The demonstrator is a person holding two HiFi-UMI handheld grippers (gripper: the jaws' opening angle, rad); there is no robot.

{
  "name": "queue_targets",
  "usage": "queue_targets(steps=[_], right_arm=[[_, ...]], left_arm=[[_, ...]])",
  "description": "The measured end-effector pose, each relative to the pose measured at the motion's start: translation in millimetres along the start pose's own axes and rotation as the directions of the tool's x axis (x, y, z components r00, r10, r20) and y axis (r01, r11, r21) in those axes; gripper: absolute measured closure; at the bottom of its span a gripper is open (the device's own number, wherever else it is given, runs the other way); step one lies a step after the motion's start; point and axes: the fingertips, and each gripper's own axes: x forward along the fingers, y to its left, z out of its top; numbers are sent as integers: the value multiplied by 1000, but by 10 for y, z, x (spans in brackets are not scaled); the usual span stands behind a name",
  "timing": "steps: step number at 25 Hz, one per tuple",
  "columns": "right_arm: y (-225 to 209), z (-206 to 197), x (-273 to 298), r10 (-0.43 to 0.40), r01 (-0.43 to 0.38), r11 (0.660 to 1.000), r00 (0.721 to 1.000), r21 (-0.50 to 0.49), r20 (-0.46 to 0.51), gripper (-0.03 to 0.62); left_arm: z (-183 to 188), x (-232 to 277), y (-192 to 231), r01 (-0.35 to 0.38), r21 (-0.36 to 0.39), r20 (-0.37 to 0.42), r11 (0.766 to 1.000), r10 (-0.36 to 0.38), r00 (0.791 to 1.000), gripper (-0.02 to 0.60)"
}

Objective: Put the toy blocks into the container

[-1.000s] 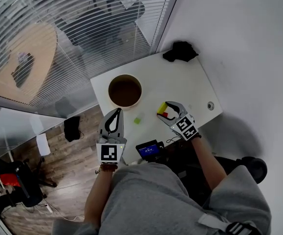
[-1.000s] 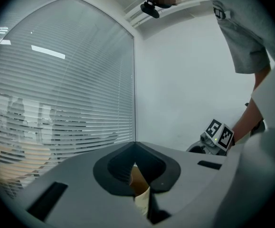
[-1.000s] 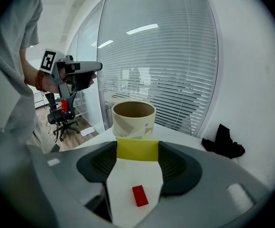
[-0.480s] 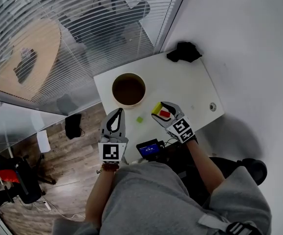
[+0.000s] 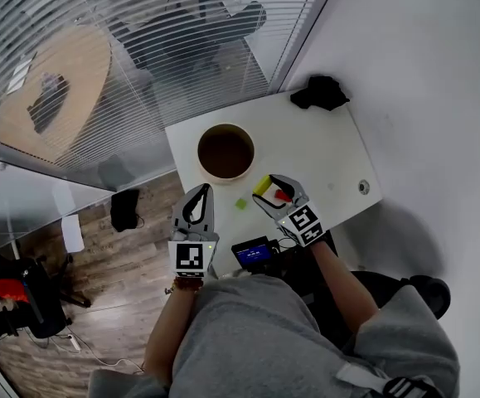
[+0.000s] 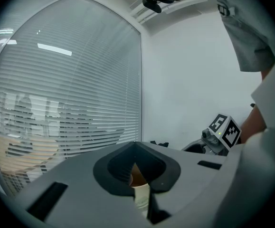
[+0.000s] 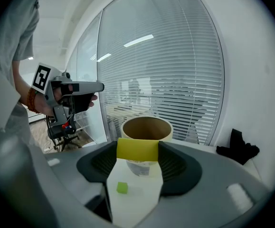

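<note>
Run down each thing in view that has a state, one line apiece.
Container: upright, top open, on the table.
Yellow block: clamped in the right gripper's jaws, off the table.
Green block: loose on the table, outside the container.
Left gripper: jaws together, empty.
Black cloth: crumpled at the table's far corner.

My right gripper (image 7: 137, 152) is grey with black ribbed pads, and the yellow block (image 7: 137, 148) between them is bright and plain. The smaller block (image 7: 122, 188) is lime green, the table (image 7: 137, 201) white. The container (image 7: 146, 127) is cream outside and brown inside. The marker cubes (image 5: 189, 258) show black-and-white squares, and the cloth (image 7: 237, 148) is black.
</note>
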Motion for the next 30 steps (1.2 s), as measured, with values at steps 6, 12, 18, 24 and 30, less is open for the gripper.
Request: queue_targets(steps=[6,12,18,24,30], right_arm=[[34,86,61,11,-11,1000,1000,-9,10,310],[16,169,106,28,-28,999,1000,-28,9,312],[-56,237,128,25,-25,998,1000,-59,-1,312],[-105,321,174,31,-30,999,999,-45,22,312],[-140,380,272,33,-31,997,999,-71,18,312]], left_arm=[[-11,-13,68,-16,-14,-4,1000,16,1000,574],[-11,1,119,-24,-13,-3,1000,24,1000,574],[-7,-1,148,-28,-20,6,999,28,1000,574],[-54,8,136,-30,-34,-13,999,30,999,574],[-72,11,199,-42,-41,-4,998,42,999,574]])
